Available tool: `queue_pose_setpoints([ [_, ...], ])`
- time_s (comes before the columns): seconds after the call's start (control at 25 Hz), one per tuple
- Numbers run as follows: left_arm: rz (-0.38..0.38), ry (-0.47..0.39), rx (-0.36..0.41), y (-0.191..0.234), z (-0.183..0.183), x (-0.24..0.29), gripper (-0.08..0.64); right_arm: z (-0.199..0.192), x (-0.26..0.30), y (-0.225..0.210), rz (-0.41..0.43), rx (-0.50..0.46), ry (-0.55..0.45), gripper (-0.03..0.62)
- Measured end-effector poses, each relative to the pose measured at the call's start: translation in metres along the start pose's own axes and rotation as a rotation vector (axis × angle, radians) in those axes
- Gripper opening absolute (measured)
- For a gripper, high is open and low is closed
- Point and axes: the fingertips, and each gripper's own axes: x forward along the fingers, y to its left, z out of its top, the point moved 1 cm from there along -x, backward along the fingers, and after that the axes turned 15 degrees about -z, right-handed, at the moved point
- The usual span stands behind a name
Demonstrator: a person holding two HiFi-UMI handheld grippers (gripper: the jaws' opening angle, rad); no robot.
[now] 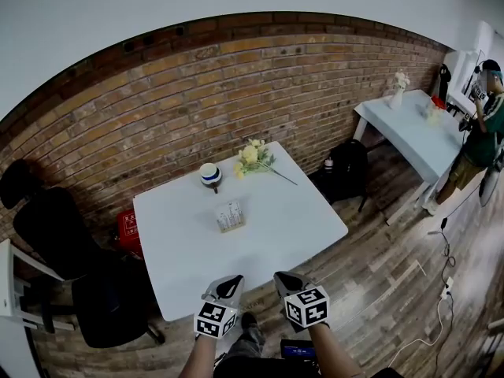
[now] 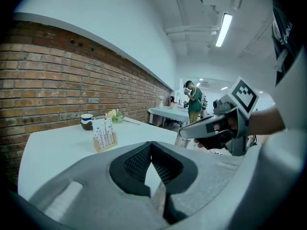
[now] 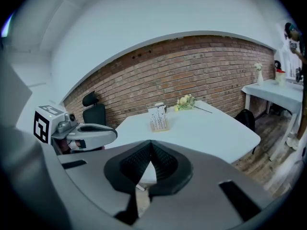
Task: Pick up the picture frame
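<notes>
— Where were the tools?
— Nearest of all, just short of the bench's front edge. The left tool [image 1: 231, 283] and the right tool [image 1: 285, 280] were side by side, each with its jaws together and nothing between them.
— And the picture frame?
— The picture frame [image 1: 230, 215] stood upright near the middle of the white bench [image 1: 307, 219], well apart from both tools.
— Any containers?
— A white cup [image 1: 210, 175] with a blue band stood behind the frame, but its inside did not show. Yellow flowers [image 1: 253, 157] lay just beside it, toward the brick wall [image 1: 157, 109].
— What stood around?
— A black chair [image 1: 47, 227] was at the left and a black bag [image 1: 346, 168] on the floor at the right. Farther off, a second bench [image 1: 417, 136] carried a vase [image 1: 400, 93] of flowers, with a person [image 1: 482, 128] beside it.
</notes>
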Motion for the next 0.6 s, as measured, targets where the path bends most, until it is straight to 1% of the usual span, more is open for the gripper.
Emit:
queue_pose_setpoints([
  [0.36, 0.005, -0.010, -0.012, 0.089, 0.034, 0.025, 0.011, 0.062, 0.079, 0.002, 0.002, -0.015, -0.001, 0.009],
  [0.6, 0.022, -0.022, -0.031, 0.133, 0.044, 0.031, 0.011, 0.083, 0.118, 0.010, 0.016, -0.032, 0.011, 0.009],
])
